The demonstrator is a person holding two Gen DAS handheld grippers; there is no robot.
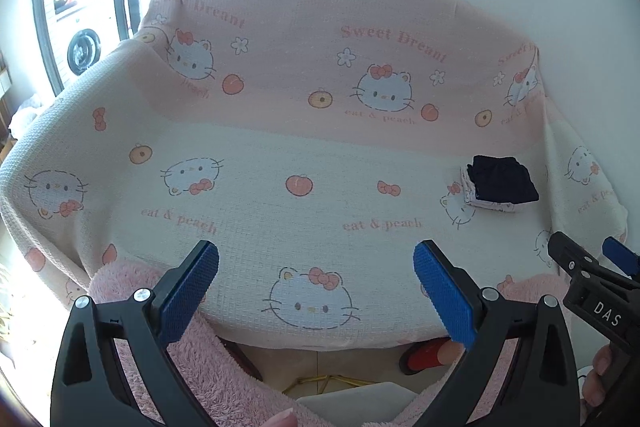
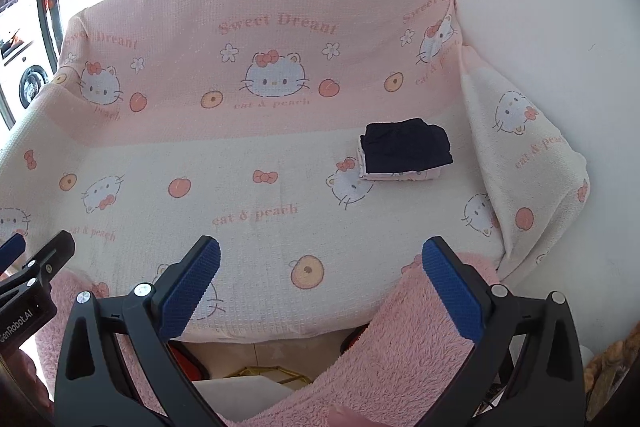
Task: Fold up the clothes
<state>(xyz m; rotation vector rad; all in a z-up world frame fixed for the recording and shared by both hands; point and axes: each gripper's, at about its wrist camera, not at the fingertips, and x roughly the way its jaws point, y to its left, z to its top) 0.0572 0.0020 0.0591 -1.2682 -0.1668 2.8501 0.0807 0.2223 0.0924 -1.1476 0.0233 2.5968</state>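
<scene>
Sofa cover (image 1: 280, 155) fills view; both tongs wide; pink fleece (image 2: 420, 339) cut off below.

Your right gripper (image 2: 320, 287) hangs wide open over the front edge of the sofa cover (image 2: 280, 163), blue pads spread well apart. Pink fluffy garment (image 2: 404, 347) drapes under your right-hand finger and across the bottom of the view. Far right on the seat, a folded stack (image 2: 404, 151) sits with a dark piece on top. Your left gripper (image 2: 24, 267) pokes in at the left edge, beside the pink fleece.
</scene>
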